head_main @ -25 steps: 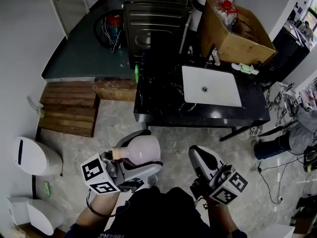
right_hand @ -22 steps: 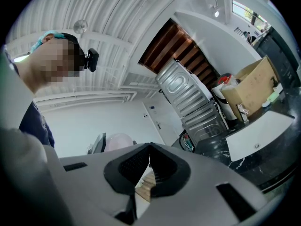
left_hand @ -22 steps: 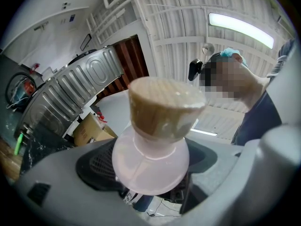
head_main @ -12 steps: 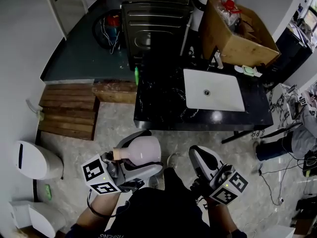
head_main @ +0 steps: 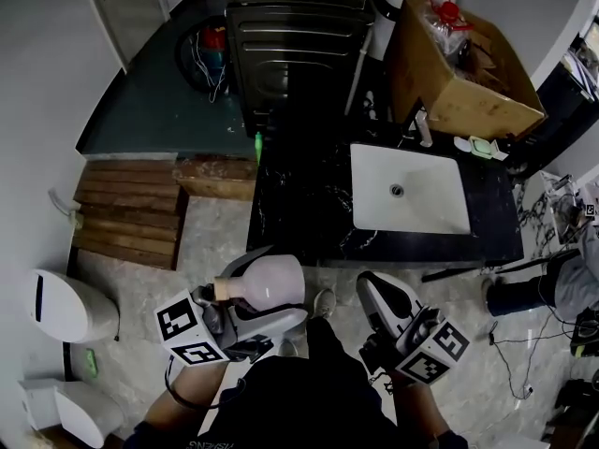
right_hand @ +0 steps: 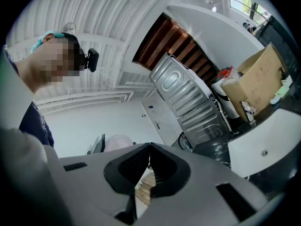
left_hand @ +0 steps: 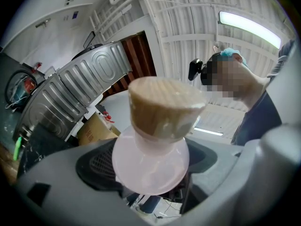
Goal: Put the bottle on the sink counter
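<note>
Item 1, pale pink bottle (head_main: 270, 281) with tan cap (head_main: 222, 289): pinched at the neck by the left gripper (head_main: 251, 297), one jaw on either side. Lies on its side, cap toward the gripper's marker cube, round body pointing away. Hangs over the stone floor (head_main: 225, 232), close to the person's body, apart from the counter.

Item 2, right gripper (head_main: 376, 286): jaws pressed together, tips meeting. Hovers beside the left one, to its right.

Item 3, black sink counter (head_main: 299, 199): ahead of both grippers, with a white basin (head_main: 409, 190) set in its right part.

Item 4, surroundings: open cardboard box (head_main: 468, 78) behind the basin; ribbed metal appliance (head_main: 290, 36) behind the counter; wooden pallet (head_main: 131, 204) to the left; white bin (head_main: 65, 299) at far left.
</note>
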### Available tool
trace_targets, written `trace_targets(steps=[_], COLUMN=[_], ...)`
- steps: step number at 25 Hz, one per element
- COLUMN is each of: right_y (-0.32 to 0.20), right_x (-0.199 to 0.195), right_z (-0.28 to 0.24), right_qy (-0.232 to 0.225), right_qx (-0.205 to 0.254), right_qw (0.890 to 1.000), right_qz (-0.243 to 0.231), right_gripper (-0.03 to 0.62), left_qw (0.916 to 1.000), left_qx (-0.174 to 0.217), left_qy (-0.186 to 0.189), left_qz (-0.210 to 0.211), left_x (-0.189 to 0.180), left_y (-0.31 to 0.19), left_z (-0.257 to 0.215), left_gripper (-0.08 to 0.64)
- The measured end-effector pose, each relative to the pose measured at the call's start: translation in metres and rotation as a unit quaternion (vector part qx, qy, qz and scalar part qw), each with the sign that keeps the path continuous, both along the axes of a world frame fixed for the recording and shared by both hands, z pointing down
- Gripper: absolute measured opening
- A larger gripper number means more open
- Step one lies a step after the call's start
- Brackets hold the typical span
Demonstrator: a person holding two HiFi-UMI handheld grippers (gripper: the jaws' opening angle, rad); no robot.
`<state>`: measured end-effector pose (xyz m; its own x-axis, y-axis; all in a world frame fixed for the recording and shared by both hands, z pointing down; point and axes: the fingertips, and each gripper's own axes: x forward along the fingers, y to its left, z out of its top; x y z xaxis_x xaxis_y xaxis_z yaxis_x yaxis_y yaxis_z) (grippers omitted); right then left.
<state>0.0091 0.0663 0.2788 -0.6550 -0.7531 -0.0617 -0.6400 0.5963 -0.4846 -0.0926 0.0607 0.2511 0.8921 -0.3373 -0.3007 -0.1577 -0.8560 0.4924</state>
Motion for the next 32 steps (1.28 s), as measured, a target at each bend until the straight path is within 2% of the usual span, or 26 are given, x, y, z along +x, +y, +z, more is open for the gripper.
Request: trace_targets(steps=[11, 20, 32], right_y=[-0.088, -0.151, -0.211], right_x=[0.039, 0.072, 0.101], right_z=[0.003, 0.011, 0.028], right_qy=[-0.015, -0.010, -0.005], right_qx=[-0.012, -0.019, -0.036], right_qw=[1.000, 0.998, 0.997], right_qz=[-0.024, -0.053, -0.068], right_gripper=[0.026, 0.025, 0.026], left_qw=[0.9996, 0.9986, 0.9973], left_qx=[-0.014, -0.015, -0.028], left_qy=[-0.009, -0.020, -0.032], left_qz=[-0.022, -0.046, -0.061], left_x=[0.043, 0.078, 0.110], left_y=[-0.085, -0.148, -0.221], left_z=[0.005, 0.009, 0.034], left_gripper=[0.401, 0.402, 0.402])
